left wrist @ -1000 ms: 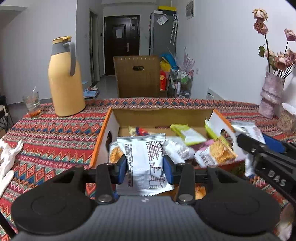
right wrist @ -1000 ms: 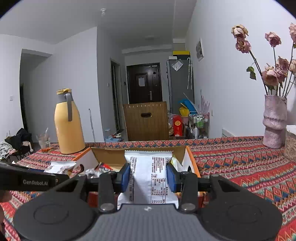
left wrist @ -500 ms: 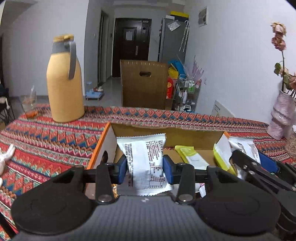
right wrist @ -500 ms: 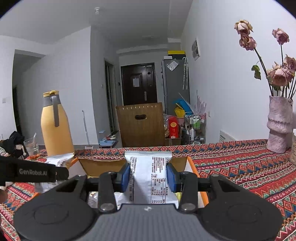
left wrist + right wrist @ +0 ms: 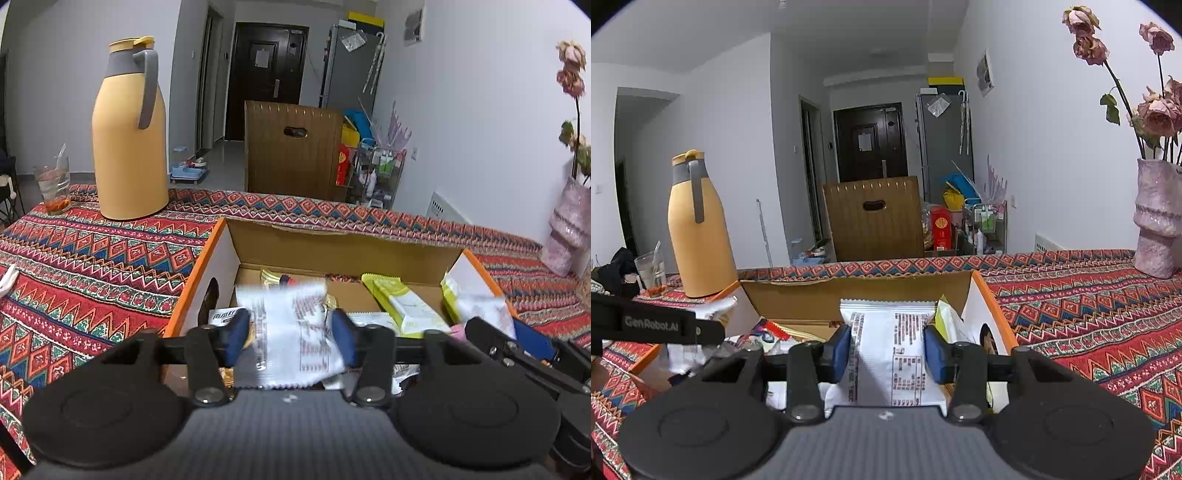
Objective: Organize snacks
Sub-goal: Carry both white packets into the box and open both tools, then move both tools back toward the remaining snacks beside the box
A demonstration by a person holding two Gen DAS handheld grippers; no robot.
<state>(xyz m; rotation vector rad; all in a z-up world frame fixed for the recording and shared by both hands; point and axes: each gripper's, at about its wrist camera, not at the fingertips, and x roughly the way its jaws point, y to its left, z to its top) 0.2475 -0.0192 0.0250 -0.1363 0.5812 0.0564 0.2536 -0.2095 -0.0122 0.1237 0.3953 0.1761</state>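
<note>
Left wrist view: the left gripper jaws have just been opening, its white packet blurred, slipping loose over the box; the right gripper, loosening, should release its packet low inside.

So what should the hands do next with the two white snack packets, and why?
Probably lift the left tool away: its jaws have just been opening and its white packet, blurred, seems to be dropping into the cardboard box. The right tool, also just opening, has its packet between its pads over the box.
</note>
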